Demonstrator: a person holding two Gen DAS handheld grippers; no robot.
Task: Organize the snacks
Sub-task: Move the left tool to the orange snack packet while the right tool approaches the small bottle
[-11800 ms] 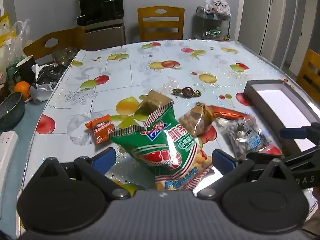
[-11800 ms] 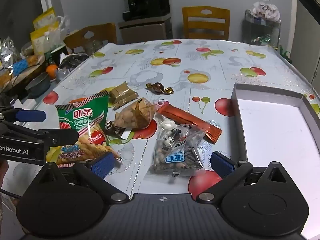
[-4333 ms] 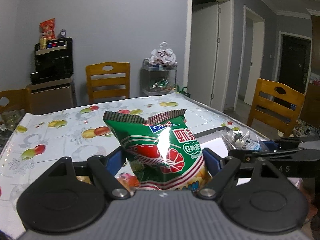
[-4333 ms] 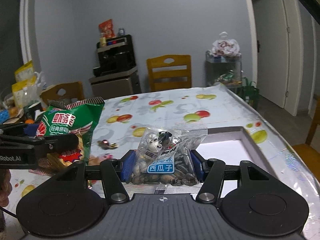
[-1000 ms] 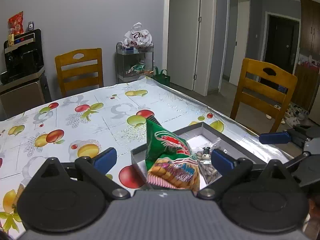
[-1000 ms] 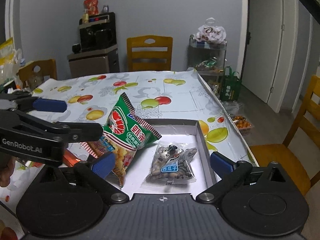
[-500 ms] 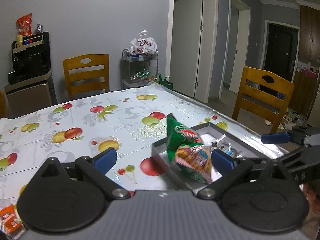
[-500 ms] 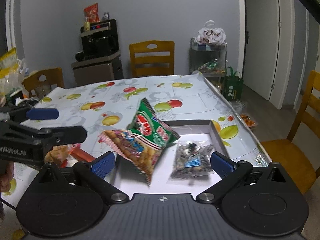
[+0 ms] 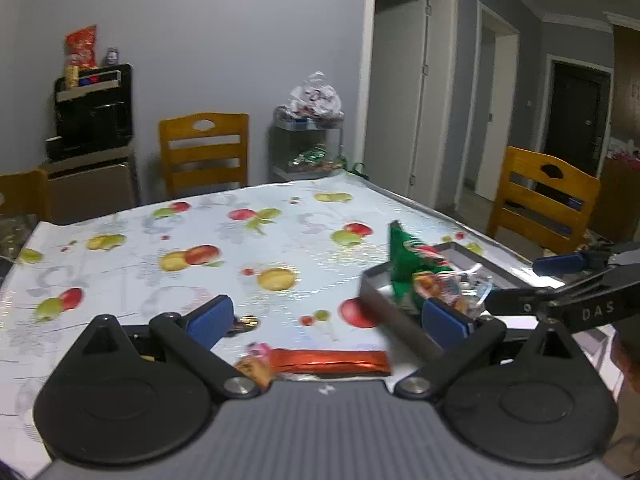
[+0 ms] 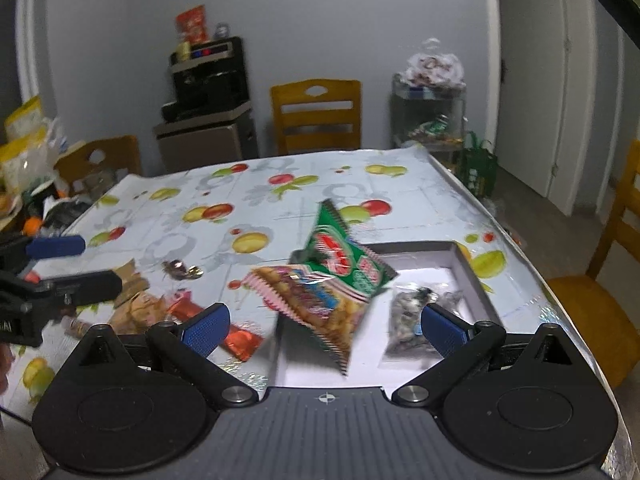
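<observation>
Both your left gripper (image 9: 326, 316) and right gripper (image 10: 322, 326) are wide open, holding nothing. The green chip bag (image 10: 334, 276) leans over the box (image 10: 466, 268) rim at frame centre, seed packet (image 10: 408, 320) inside it.

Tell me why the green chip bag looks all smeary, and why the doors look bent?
In the right wrist view the green bag and the seed packet are streaked by motion blur; the far chair is sharper. In the left wrist view the box edge and red bar smear too. The fisheye lens bows the door frames in both views.
</observation>
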